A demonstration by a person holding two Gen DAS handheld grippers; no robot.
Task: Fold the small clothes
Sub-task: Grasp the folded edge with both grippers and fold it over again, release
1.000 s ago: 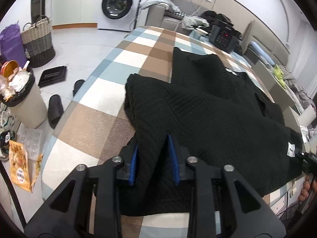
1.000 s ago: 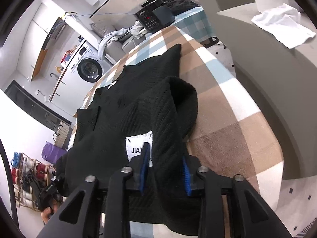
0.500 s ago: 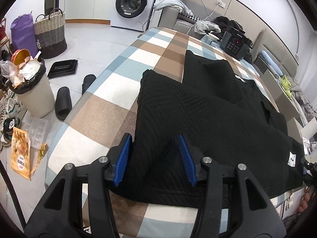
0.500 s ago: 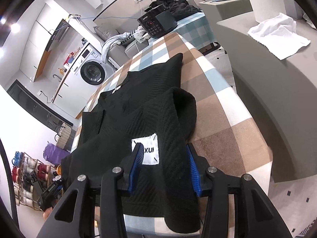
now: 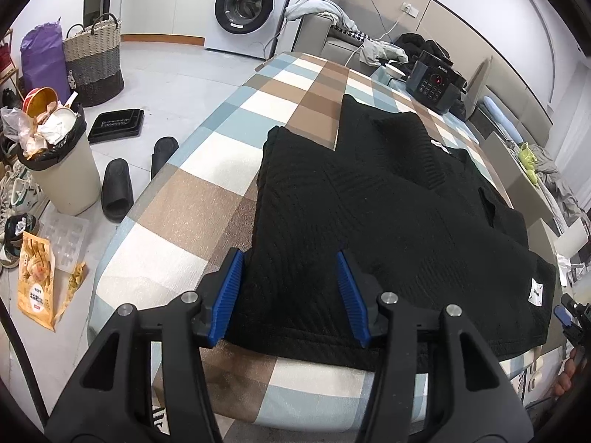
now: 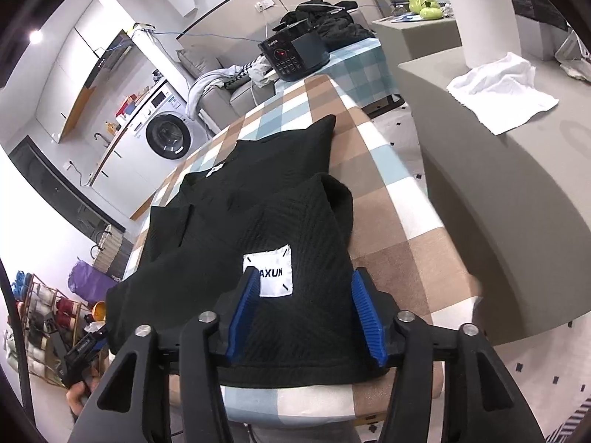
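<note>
1. So the black ribbed knit sweater (image 5: 388, 221) is lying flat on the checked bench (image 5: 177, 229), long axis stretching away.
2. Left gripper (image 5: 288, 291) and right gripper (image 6: 306, 310) are both hovering at its near hem, jaws apart, gripping nothing.

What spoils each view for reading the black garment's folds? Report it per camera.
Left wrist: fisheye bends the checked table; the black garment is so dark its folds barely show. Right wrist: same curvature, a ceiling light flares top left, yet the white label reads sharply.
</note>
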